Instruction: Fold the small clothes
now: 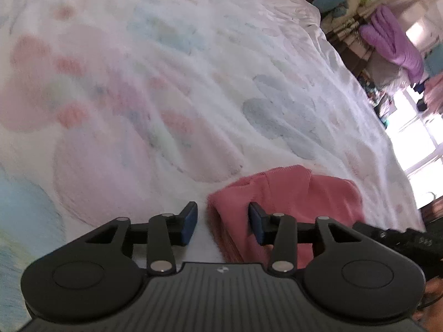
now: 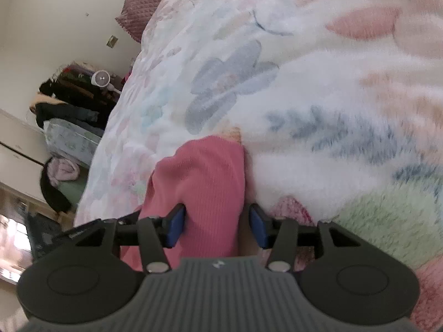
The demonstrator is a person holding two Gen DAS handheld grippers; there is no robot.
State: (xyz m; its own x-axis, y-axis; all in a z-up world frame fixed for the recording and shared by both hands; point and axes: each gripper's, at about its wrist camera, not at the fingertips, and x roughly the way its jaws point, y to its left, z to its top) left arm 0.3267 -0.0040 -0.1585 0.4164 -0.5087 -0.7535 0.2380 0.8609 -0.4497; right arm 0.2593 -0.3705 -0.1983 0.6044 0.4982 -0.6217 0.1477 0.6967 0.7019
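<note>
- Currently, the garment point(image 1: 288, 202) lies on the blanket point(image 1: 171, 88), near the bed's edge on the window side.
- Left gripper point(image 1: 223, 225): fingers apart, blue pads point(image 1: 189, 222) clear of each other. The garment's left edge sits between the pads, closer to the right one; whether cloth touches either pad cannot be told.
- Right gripper point(image 2: 214, 227): fingers apart, with a band of garment point(image 2: 205, 182) running between them. The left pad point(image 2: 174, 228) sits against or just beside the cloth; the right pad stands off its edge.
- Garment form: pink ribbed knit, bunched and partly doubled over; in the left wrist view a folded rim faces away from the gripper.
- Open room: left of the garment and beyond it, the floral blanket spreads wide and unoccupied, though wrinkled.
- Edges: the blanket falls away at the bed's side near the garment in both views.
- Surroundings, window side: purple cloth point(image 1: 393, 41) draped over furniture, piled items beyond the bed, bright window point(image 1: 415, 132).
- Surroundings, wall side: dark clothes pile point(image 2: 69, 99), small white fan point(image 2: 101, 78), mauve pillow point(image 2: 144, 5) at the bed's far end.
- Part of the right gripper's body shows at the lower right of the left wrist view, just beside the garment.
</note>
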